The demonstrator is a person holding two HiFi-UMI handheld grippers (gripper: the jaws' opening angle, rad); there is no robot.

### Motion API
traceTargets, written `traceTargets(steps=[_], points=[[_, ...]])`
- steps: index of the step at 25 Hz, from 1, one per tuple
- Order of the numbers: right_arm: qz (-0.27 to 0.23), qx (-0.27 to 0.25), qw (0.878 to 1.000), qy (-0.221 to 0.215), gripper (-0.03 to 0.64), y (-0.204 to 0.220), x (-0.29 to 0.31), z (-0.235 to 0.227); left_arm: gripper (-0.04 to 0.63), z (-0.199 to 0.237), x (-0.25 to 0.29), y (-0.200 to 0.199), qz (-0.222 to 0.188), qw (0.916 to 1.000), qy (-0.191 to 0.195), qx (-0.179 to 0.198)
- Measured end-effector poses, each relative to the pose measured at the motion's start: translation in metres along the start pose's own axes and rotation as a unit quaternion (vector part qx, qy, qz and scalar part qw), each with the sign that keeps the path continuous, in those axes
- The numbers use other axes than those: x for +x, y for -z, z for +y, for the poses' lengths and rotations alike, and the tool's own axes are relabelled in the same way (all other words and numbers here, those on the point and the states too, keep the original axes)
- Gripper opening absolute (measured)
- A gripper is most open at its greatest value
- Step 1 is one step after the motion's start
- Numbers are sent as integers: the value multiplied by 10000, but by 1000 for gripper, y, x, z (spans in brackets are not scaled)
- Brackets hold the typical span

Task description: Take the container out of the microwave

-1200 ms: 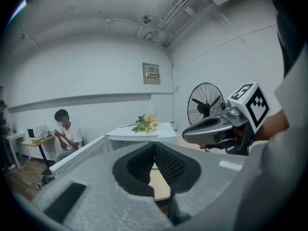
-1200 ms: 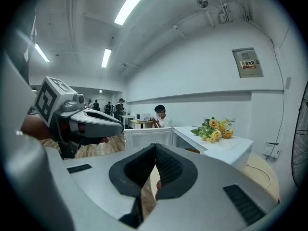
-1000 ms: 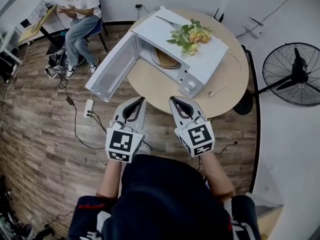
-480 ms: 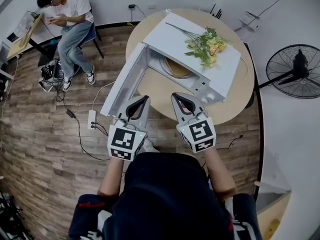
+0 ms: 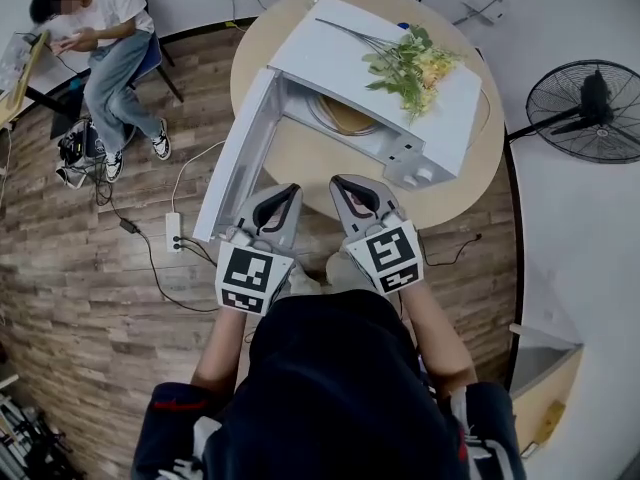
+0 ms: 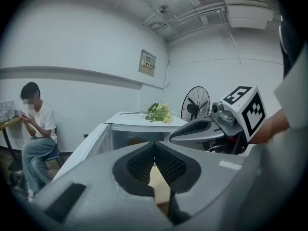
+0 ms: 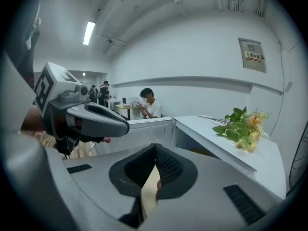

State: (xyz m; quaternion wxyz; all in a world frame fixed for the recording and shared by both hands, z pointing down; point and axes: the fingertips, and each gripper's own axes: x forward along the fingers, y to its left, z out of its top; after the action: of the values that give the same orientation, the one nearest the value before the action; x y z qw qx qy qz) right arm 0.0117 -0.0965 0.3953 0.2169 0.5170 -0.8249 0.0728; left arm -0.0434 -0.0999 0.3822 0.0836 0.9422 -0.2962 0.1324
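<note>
Round table (image 5: 322, 175): microwave (image 5: 335, 60) diagonal, mouth toward wearer, container (image 5: 346, 118) inside

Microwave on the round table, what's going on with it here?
A person holds a tool in each hand. The left tool and the right tool are both shut and empty, side by side near the front edge of the table, pointing at the microwave. Its door stands wide open, and the brown container sits inside, untouched. A bunch of flowers lies on top.

Fingers (image 6: 140, 165) of left gripper (image 5: 292, 189) and right gripper (image 5: 339, 181) meet
</note>
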Motion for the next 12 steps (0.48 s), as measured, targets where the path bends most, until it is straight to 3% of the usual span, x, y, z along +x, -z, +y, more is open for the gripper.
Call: traceTargets(steps=[6,12], points=[[359,39,9983,-468,8,25,16,-6,14,0,17,16,238,9996,-49,-111],[1085,-386,9906,-732,8,66,41,-29,14,-2,40,38,535,9981,-74,-287]])
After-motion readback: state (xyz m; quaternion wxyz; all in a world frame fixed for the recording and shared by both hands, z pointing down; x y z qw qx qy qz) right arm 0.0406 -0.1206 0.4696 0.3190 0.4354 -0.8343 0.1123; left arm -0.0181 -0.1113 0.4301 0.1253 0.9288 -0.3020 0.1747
